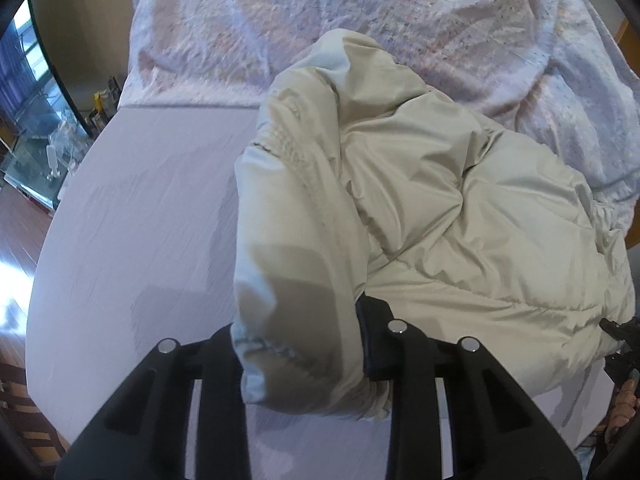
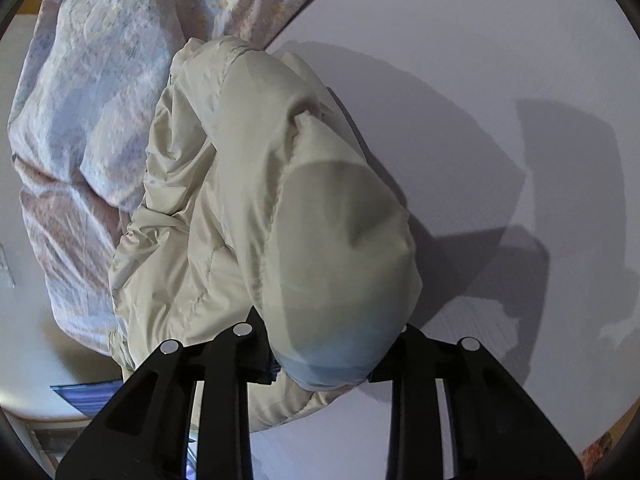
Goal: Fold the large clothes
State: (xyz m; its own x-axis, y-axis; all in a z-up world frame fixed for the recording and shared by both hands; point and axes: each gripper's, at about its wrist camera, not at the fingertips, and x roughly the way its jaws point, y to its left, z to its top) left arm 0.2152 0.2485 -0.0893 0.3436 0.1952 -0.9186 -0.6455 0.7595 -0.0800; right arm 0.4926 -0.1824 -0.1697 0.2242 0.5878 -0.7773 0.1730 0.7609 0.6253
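A cream puffy jacket (image 1: 440, 200) lies bunched on a bed with a pale lilac sheet (image 1: 140, 220). My left gripper (image 1: 300, 352) is shut on a thick fold of the jacket, which bulges up between its black fingers (image 1: 374, 344). My right gripper (image 2: 324, 356) is shut on another bulging part of the jacket (image 2: 240, 200), lifted a little off the sheet (image 2: 480, 80). The fingertips of both grippers are hidden in the fabric. The right gripper's tip also shows at the left wrist view's right edge (image 1: 620, 332).
A crumpled patterned duvet (image 1: 360, 20) lies just behind the jacket, and shows in the right wrist view (image 2: 88, 100). The bed's left edge drops to a wooden floor (image 1: 16, 240). A glass cabinet (image 1: 36, 140) stands by the wall.
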